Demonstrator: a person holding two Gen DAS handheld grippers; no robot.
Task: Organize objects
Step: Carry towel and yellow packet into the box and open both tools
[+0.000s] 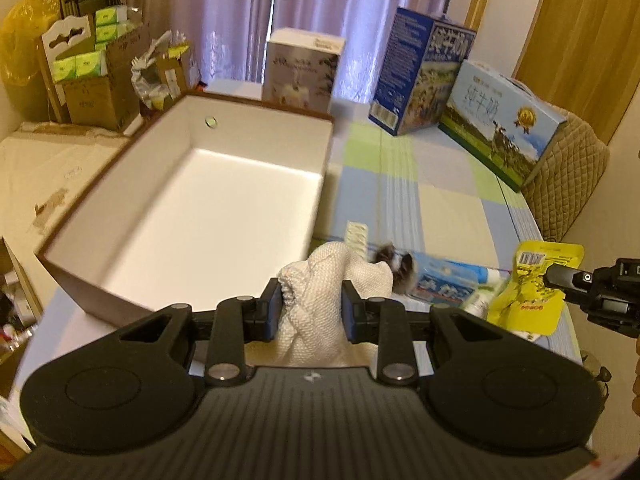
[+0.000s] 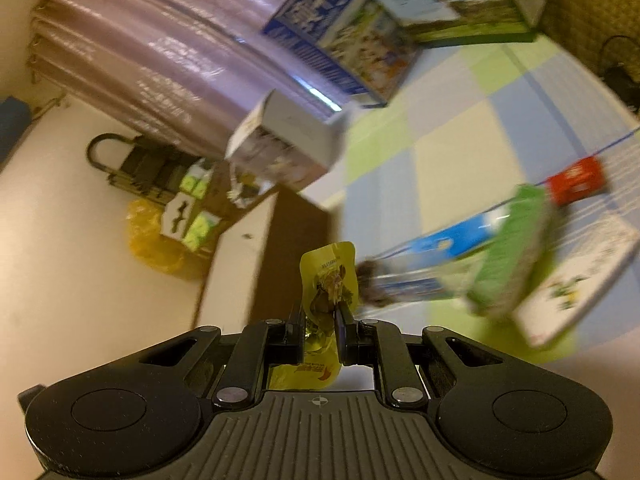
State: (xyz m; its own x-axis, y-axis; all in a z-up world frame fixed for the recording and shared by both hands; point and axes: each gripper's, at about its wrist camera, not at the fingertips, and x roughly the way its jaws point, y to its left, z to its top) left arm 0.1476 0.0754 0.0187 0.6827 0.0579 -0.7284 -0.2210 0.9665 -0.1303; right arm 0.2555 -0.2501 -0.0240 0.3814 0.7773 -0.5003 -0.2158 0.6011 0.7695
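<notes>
1. The left gripper (image 1: 310, 310) has its fingers nearly closed on a soft white knitted cloth item (image 1: 320, 292), bunched between the blue pads and held above the near corner of the large open white storage box with brown rim (image 1: 188, 196).
2. The right gripper (image 2: 320, 330) has its fingers closed right down on a thin yellow foil snack pouch (image 2: 330, 280), pinched near its lower part so that most of it stands up ahead of the fingers; the left view shows the same pouch clear of the checked mat (image 1: 440, 208).
3. The cloth looks light and limp: it should sag and drape, so a pinch on the bunched middle suits it.
4. The pouch looks light, slick and crinkly; a grip on its flat sealed edge seems safer than on the filled belly.
5. The box is empty; a blister pack (image 1: 357, 236) and a blue-and-white packet (image 1: 444, 280) lie on the mat beside it.
</notes>
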